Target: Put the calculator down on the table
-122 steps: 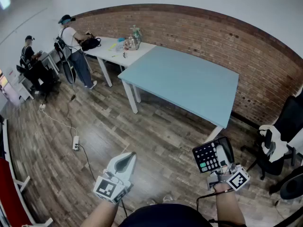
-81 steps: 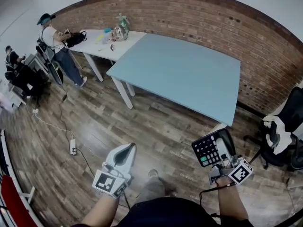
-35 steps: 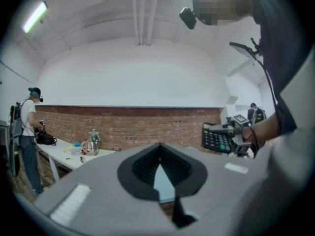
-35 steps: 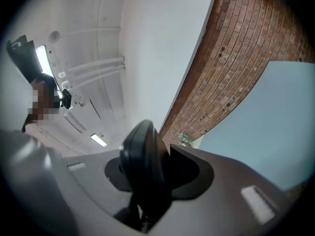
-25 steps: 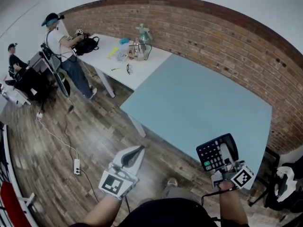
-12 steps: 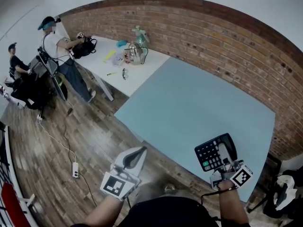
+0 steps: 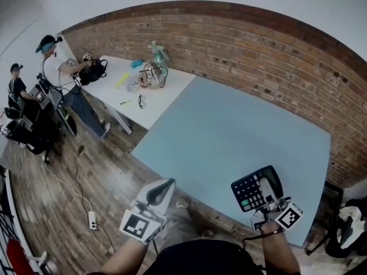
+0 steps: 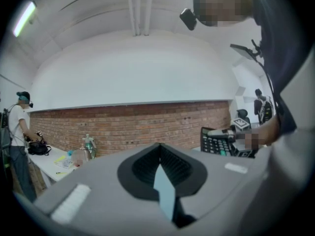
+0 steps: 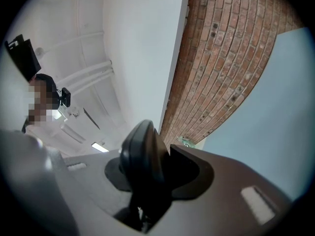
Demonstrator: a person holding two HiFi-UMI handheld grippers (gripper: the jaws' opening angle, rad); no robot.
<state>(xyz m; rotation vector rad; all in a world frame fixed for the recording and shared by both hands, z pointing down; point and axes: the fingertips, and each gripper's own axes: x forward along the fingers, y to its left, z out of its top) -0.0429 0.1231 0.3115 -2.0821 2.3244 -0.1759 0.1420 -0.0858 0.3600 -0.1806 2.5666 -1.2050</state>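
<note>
calculator (image 7: 248,191): bottom hidden behind right tool (image 7: 266,182); edge-on in right gripper view, keys unseen
blue surface (image 7: 229,130): near corner behind right tool
clutter (image 7: 148,76) on white surface (image 7: 169,93): too small to name
chair (image 7: 351,234): cut by right edge
people (image 7: 49,67): too small for detail

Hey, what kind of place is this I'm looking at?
Probably a shared office or lab workroom: a blue table beside a cluttered white table along a brick wall, with a person standing at the white table's left end.
</note>
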